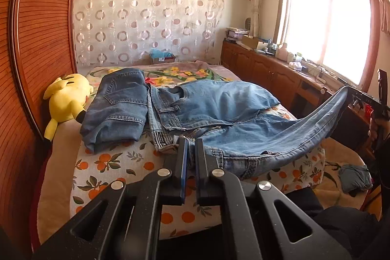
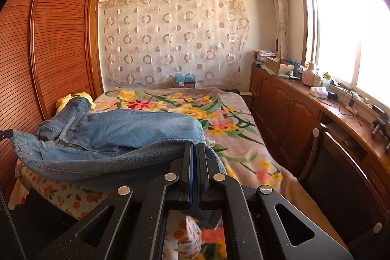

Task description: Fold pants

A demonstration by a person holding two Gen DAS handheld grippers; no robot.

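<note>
Evidently mid-fold: jeans point(image 1: 243, 138) held by one long edge, strung in a sagging band from bottom centre of the left view up to its right edge, with the remainder heaped on the bed point(image 1: 109, 174) in the middle of the frame. Shows belt loops and a stud along the held edge, so probably the waistband. Cannot say for sure, nor vouch for the heap beneath as part of the same pair.

Pinched at both ends for a reason: keeps the edge taut and off the sheet, ready to be carried over the heap as one straight line rather than a crumpled one. Left gripper point(image 1: 191, 144) clamped on the near end, jaws nearly together with denim at the tips. Right gripper point(image 2: 195, 146) clamped likewise, jaws tight on the cloth at lower centre of its own view. Appears too at the right edge of the left view, higher than the other end, hence the slope and sag.

Further out: a second pair point(image 1: 114, 109), already folded, parked at centre left just beside a yellow plush point(image 1: 68, 99), presumably to keep finished work clear of the lift. Beyond, a floral blanket point(image 2: 231, 133) over the far bed. At lower right of the left view, a small grey cloth point(image 1: 355, 177), apart from everything. Likely calls next for lowering both ends together and evenly, to avoid a skewed fold.
</note>
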